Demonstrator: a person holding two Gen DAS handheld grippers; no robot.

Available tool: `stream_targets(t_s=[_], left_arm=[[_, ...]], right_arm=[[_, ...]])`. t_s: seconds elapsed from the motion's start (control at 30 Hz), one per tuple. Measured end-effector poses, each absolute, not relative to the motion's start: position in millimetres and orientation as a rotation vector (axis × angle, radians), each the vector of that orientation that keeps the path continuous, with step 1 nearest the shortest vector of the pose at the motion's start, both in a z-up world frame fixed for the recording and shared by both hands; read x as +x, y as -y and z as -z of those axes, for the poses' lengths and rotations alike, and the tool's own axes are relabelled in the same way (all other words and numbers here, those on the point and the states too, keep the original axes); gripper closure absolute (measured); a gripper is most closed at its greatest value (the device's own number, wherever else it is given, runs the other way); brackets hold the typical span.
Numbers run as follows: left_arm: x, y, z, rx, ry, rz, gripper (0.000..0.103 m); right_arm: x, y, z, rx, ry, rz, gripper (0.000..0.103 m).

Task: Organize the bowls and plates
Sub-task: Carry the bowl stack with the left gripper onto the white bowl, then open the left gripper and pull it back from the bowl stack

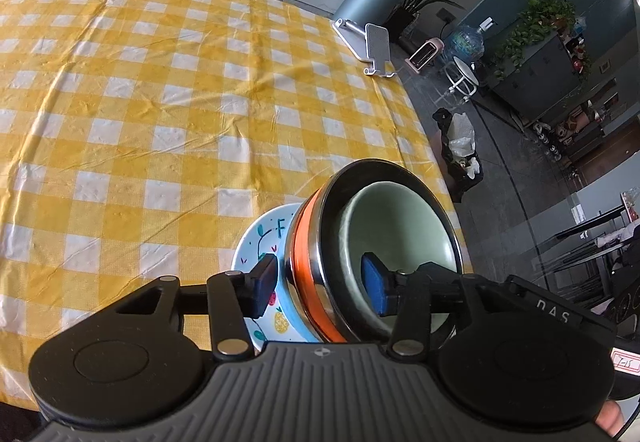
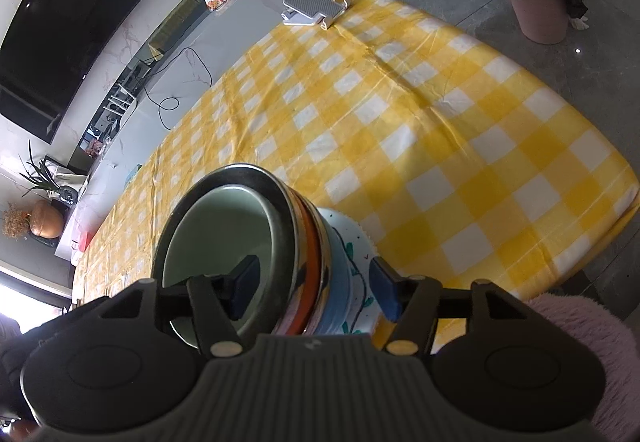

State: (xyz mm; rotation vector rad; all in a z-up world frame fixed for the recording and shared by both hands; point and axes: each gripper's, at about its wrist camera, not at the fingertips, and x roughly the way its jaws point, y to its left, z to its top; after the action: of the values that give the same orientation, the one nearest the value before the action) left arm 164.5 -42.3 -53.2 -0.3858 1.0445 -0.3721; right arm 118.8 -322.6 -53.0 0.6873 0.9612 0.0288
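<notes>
While the yellow checked tablecloth [image 1: 140, 89] is lying mostly bare, a stack of dishes is sitting at its near corner: a pale green bowl [image 1: 404, 226] is nesting inside a steel bowl with an orange band [image 1: 306, 266], which is resting in a light blue bowl [image 2: 338, 282] on a white plate with painted fruit and leaves [image 1: 260, 242]. Nothing is showing inside the green bowl.

Both tools are straddling the walls of the stack from opposite sides, one finger reaching into the green bowl and the other hanging outside over the plate. Jaws of the left gripper [image 1: 320, 286] are standing partly spread, with visible gaps to the bowls; those of the right gripper [image 2: 316, 288] are standing wider, pads clear of the dishes. Neither is clamping anything.

At the far edge of the cloth a phone on a white stand [image 1: 370, 43] is sitting well apart from the stack. Beyond the table, a pink bin with a black liner [image 2: 536, 1] is standing on the grey floor, stuffed with white rubbish. A fluffy pink sleeve [image 2: 580, 326] is showing beside the right tool.
</notes>
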Motion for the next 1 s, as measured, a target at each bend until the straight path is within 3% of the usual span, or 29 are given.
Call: stream_targets(t_s=[0.27,0.67,1.0], left_arm=[[140.7,37.8,21.0,-0.326,-0.938,0.387,0.047],[63.6,26.2,-45.2,-0.105,-0.583,0.394,0.046],[-9.0,21.9,-43.6,0.065,-0.399,0.363,0.021]], right_arm=[[102.3,315.0,23.0,0.645,-0.878,-0.063,0.038],[44.3,279.3,-35.6,0.442,-0.659,-0.109,0.03],[-20.1,248.1,-37.4,0.205,-0.499,-0.105,0.027]])
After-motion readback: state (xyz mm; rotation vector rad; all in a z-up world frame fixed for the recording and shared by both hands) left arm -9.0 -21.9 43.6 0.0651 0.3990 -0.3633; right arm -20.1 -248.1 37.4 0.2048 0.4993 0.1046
